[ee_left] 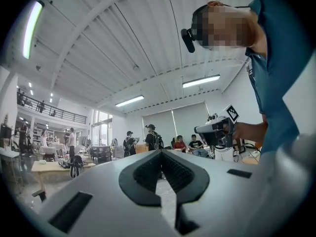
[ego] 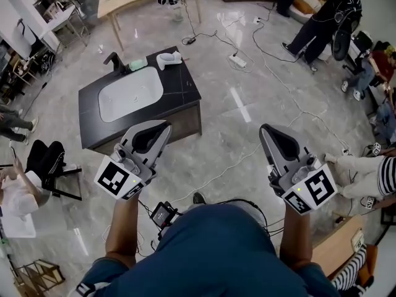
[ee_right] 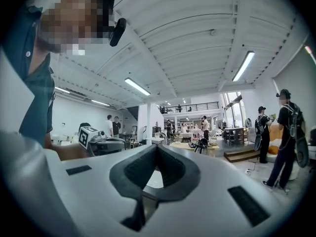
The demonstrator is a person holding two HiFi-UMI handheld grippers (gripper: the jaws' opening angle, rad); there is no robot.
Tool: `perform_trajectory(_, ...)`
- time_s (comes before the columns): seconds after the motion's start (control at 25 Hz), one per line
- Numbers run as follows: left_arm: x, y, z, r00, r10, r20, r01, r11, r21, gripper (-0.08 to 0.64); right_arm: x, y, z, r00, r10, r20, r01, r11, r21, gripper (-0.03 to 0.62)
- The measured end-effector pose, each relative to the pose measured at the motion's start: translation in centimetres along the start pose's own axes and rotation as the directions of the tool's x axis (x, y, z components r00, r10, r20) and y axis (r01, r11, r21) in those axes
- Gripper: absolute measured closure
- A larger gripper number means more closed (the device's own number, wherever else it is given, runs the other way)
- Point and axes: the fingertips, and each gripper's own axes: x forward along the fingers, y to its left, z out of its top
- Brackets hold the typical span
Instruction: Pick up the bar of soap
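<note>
Seen from my head view, both grippers are held level above the grey marble floor, well short of the black vanity counter that stands ahead and to the left. The left gripper has its jaws closed together on nothing, and the right gripper is likewise closed and empty. Only this view shows me the bar of soap, a pale green block lying on the counter behind the white basin, between the dark faucet and a white object I cannot identify. The two gripper views look out level across the hall instead. The left gripper view catches the other gripper at its right, along with a group of people and a wooden table. The right gripper view takes in a balcony and a person with a backpack at the right.
</note>
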Motion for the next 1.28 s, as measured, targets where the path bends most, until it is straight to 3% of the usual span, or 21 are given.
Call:
perform_trajectory(0.32, 1.3, 3.6, -1.3, 1.0, 0.011, 0.003, -0.011, 1.0, -0.029, 0.557, 3.7, -2.0, -0.5, 1.0, 0.007, -0.029, -0.007, 1.0, -0.004, 0.577)
perform_trajectory(0.72, 6.1, 7.3, -1.9, 0.995, 0.093, -0.044, -0.093, 0.996, -0.004, 0.557, 8.7, -8.3, -1.2, 0.994, 0.11, 0.003, -0.11, 0.994, 0.027, 0.577)
perform_trajectory(1.28, 12.1, 9.1, -3.3, 0.976, 0.194, -0.096, -0.193, 0.981, 0.018, 0.557, 11.7, -16.4, -3.3, 0.977, 0.214, 0.012, -0.214, 0.975, 0.064, 0.577)
